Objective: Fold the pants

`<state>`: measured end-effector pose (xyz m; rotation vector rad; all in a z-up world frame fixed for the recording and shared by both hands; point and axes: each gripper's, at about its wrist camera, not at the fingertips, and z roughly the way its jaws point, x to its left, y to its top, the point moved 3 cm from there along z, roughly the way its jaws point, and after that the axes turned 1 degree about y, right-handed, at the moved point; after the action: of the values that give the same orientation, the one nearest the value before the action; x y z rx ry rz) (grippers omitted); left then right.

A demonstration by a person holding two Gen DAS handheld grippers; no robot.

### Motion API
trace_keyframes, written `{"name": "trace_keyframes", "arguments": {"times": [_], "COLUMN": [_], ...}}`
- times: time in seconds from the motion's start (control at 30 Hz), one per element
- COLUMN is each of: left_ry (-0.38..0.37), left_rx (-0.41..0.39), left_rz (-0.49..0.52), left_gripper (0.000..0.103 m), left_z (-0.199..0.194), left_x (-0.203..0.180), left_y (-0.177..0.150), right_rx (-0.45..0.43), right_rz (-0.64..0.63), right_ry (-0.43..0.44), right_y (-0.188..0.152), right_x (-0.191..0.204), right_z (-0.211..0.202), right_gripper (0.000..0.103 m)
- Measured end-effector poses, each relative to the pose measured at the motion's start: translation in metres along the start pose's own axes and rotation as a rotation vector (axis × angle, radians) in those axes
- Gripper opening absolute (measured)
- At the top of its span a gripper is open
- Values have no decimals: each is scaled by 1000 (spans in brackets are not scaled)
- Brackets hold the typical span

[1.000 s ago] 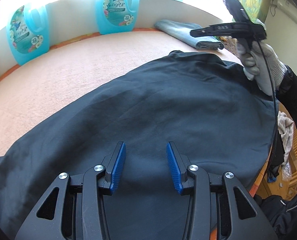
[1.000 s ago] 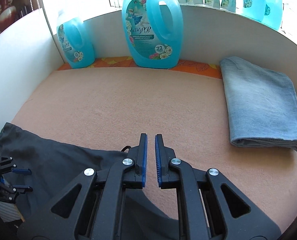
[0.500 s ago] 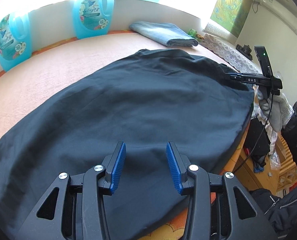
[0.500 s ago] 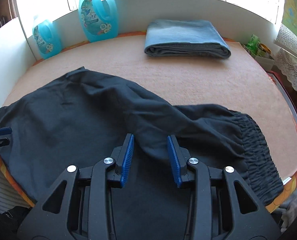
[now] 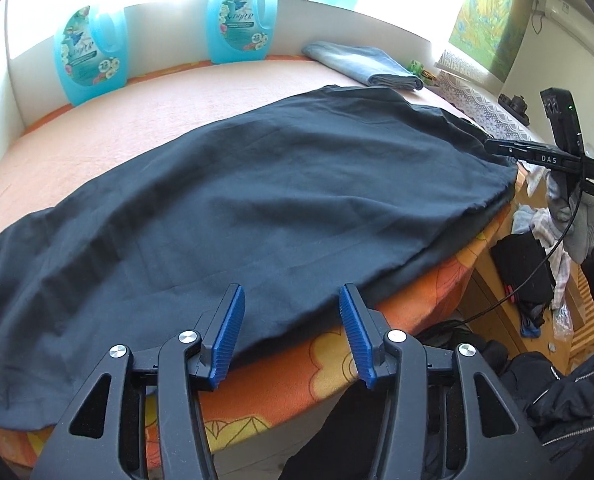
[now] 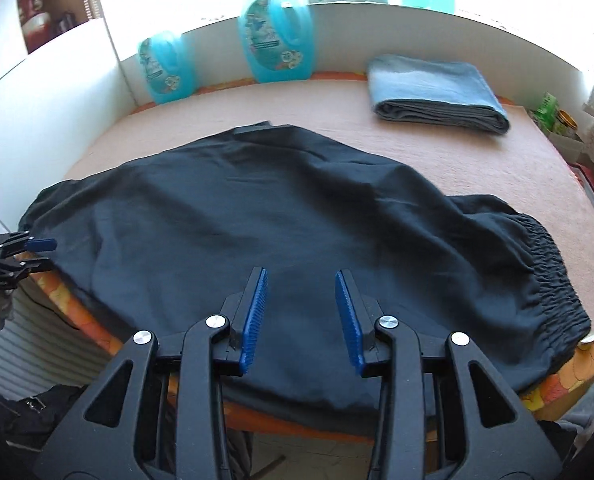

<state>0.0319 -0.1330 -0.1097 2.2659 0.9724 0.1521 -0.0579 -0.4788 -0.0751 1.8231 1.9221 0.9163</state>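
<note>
Fingers spread and empty on both the left gripper (image 5: pixel 291 334) and right gripper (image 6: pixel 301 320), we are hovering at the near edge of the pants (image 6: pixel 257 232), judging where to grip them.

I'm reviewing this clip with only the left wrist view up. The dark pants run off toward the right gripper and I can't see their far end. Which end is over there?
Observer: The right wrist view shows the gathered elastic waistband at that end of the pants, lying at the table's near edge.
Operator: Is the right gripper holding it?
Observer: No. The right gripper is open over the cloth, gripping nothing.
Operator: That folded blue cloth at the back, how thick is it?
Observer: The folded blue cloth shows several stacked layers along its near edge.
</note>
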Motion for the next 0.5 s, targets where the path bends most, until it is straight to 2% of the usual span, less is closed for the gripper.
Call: {"name": "trace_keyframes", "arguments": {"times": [0.07, 0.13, 0.23, 0.3, 0.37, 0.43, 0.5], "left_ry": [4, 21, 20, 17, 12, 21, 22], "left_rx": [-4, -22, -28, -25, -16, -16, -13], "left_rz": [42, 86, 130, 151, 177, 198, 191], "left_gripper": [48, 48, 47, 36, 18, 8, 5], "left_z": [0, -2, 2, 5, 8, 9, 10], "left_x": [-8, -13, -18, -20, -22, -23, -21], "left_y": [-2, -2, 2, 3, 2, 0, 0], "right_rx": [25, 63, 115, 139, 159, 167, 167], "right_rz": [-58, -125, -236, -291, -318, -340, -352], "right_ry": [84, 142, 163, 166, 165, 142, 132], "right_y": [-3, -9, -20, -27, -30, -31, -31], "right_x": [32, 62, 100, 115, 124, 127, 129], "right_z": [7, 15, 28, 35, 41, 47, 51], "right_gripper": [44, 44, 44, 44, 44, 44, 39]}}
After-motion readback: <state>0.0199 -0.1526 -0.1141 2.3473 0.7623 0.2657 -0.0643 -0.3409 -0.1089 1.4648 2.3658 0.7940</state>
